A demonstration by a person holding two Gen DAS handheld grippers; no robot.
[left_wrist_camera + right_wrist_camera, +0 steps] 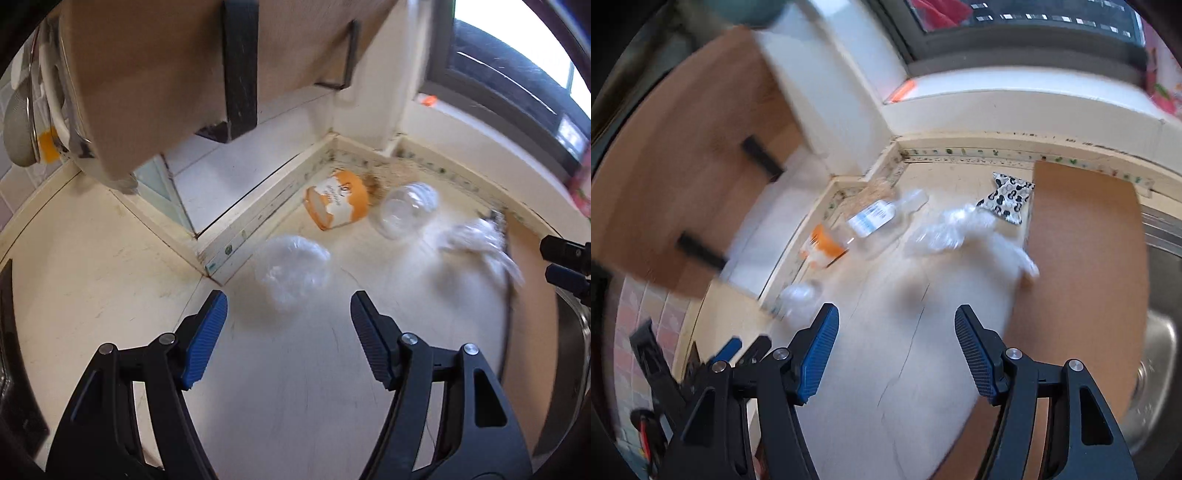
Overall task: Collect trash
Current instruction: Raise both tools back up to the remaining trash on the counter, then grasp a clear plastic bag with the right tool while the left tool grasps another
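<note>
Trash lies on the cream counter. A clear plastic lid or cup sits just ahead of my left gripper, which is open with nothing between its fingers. Behind it lie an orange-and-white paper cup on its side, a clear plastic bottle and crumpled clear plastic. My right gripper hangs open and empty above the counter. Ahead of it are the crumpled plastic, the labelled bottle, the orange cup and a black-and-white patterned wrapper.
A brown cutting board lies on the right beside a steel sink. Wooden cabinet doors with black handles hang over the left corner. A window and sill run along the back. The left gripper shows at the right wrist view's lower left.
</note>
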